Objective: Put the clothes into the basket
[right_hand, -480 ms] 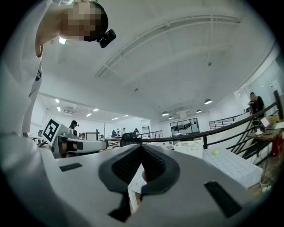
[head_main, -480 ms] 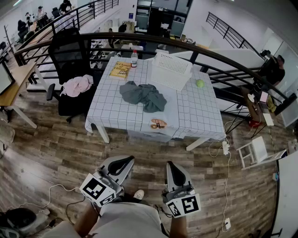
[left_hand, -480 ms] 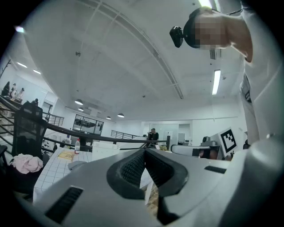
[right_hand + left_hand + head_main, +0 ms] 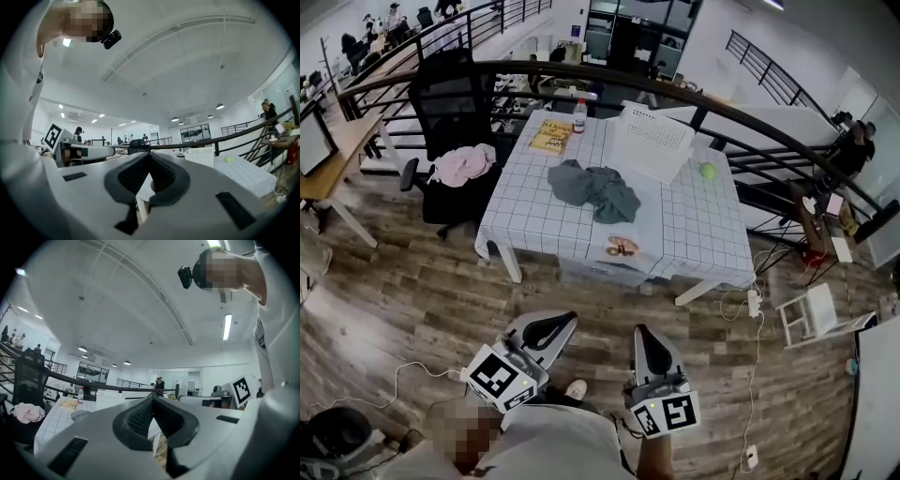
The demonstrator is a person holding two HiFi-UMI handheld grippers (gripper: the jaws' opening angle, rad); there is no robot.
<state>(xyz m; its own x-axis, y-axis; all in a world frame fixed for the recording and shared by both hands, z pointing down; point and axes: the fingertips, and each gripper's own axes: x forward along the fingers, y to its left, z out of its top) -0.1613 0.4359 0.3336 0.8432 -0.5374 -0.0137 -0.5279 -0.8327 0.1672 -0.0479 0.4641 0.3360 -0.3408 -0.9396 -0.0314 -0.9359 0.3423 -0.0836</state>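
**A:** How far along was the job at that moment?

**B:** By my judgement it had not begun. The grey-green clothes (image 4: 595, 190) lay in a crumpled heap near the middle of the table (image 4: 694, 234), in the upper centre of the head view. The white basket (image 4: 652, 141) stood on the same table, just above and to the right of the heap. I saw no cloth in it, though its inside was hard to make out.

**A:** Was there anything else that might have counted as clothes?

**B:** A pink garment (image 4: 461, 165) was draped on the black chair (image 4: 450, 103) beside the table's left edge, in the upper left of the frame. I could not tell whether it belonged to the task.

**A:** And the grippers?

**B:** Both were low in the frame, over the wooden floor (image 4: 412, 291) and well apart from the table. The left gripper (image 4: 558, 323) had its jaws brought together with nothing between them. The right gripper (image 4: 645, 339) was the same, its pads meeting and empty in its own view.

**A:** So what remained?

**B:** All of it, I reckoned. The heap had yet to be reached, grasped and dropped into the basket, and perhaps the pink garment after it. The bottle (image 4: 579, 114) and the yellow book (image 4: 551, 136) near the table's far edge looked to have no part in the task. Nor did the green ball (image 4: 707, 171) to the right of the basket.
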